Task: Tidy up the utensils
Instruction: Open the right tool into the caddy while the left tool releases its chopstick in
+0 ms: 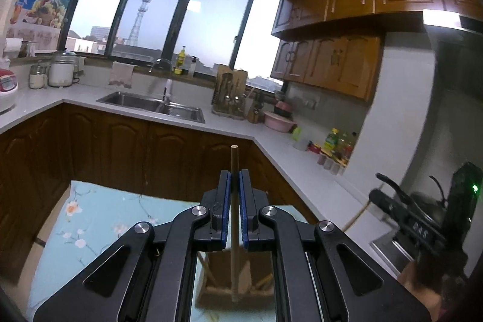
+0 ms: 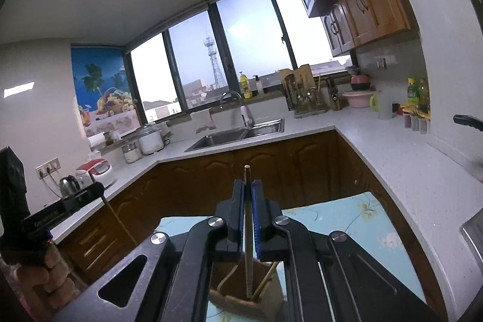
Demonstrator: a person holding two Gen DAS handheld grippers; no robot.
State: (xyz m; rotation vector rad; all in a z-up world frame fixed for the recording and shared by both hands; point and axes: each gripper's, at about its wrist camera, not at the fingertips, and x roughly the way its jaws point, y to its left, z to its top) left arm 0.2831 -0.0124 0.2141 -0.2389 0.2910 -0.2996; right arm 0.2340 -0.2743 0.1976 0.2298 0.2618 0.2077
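Note:
My left gripper (image 1: 235, 174) is shut on a plain wooden chopstick (image 1: 234, 159) that stands upright. Its lower end reaches down into a brown utensil holder (image 1: 220, 290) below the jaws, where several other sticks lean. My right gripper (image 2: 247, 183) is shut on a second chopstick (image 2: 247, 172), also upright, whose ridged lower end hangs in the same holder (image 2: 229, 301). Both grippers are side by side above the holder. That second chopstick (image 1: 357, 215) also shows at the right edge of the left wrist view, under the black gripper body. A hand (image 2: 45, 276) grips the left tool.
The holder stands on a table with a pale blue floral cloth (image 1: 90, 216). Beyond it runs a white U-shaped counter (image 1: 229, 130) with a steel sink (image 1: 151, 103), a knife rack (image 1: 231, 92), bottles (image 1: 332, 141) and a rice cooker (image 2: 96, 171). Dark wood cabinets (image 1: 120, 150) sit below.

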